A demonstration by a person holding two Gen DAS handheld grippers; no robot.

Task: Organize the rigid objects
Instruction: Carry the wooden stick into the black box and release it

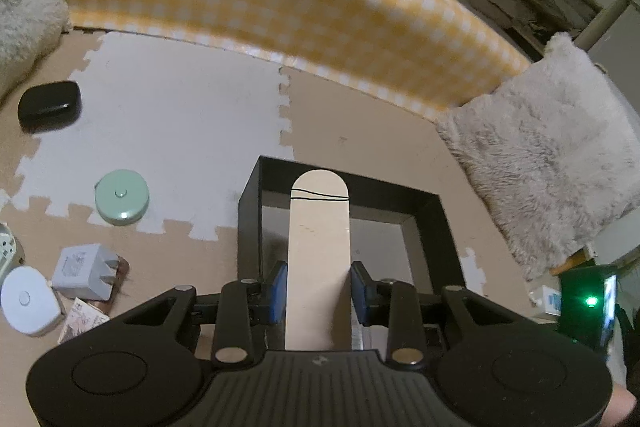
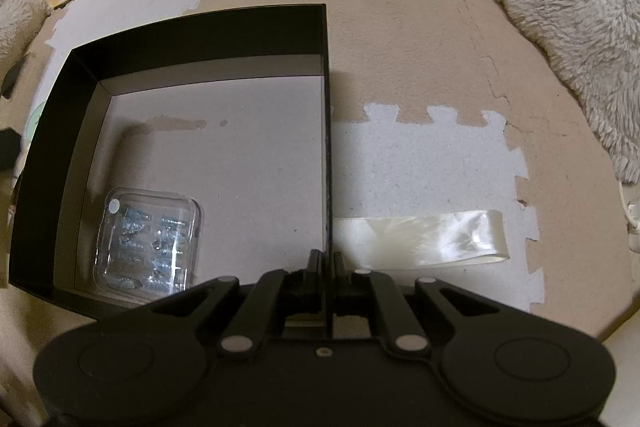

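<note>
Left gripper (image 1: pixel 319 289): blue pads closed on a flat pale wooden stick with a rounded tip (image 1: pixel 319 247), held above the open black cardboard box (image 1: pixel 248 227).
Right gripper (image 2: pixel 325 263): fingers pinched nearly together on the box's thin right wall (image 2: pixel 326 107).
Inside the box: a clear plastic blister pack of small metal parts (image 2: pixel 148 243), near the front left corner.
On the foam puzzle mat (image 1: pixel 180 115): a mint green round tin (image 1: pixel 122 197), a black rounded case (image 1: pixel 49 105), a white plug adapter (image 1: pixel 86 271).
Right of the box: a glossy cream ribbon strip (image 2: pixel 440 239), touching the wall.
</note>
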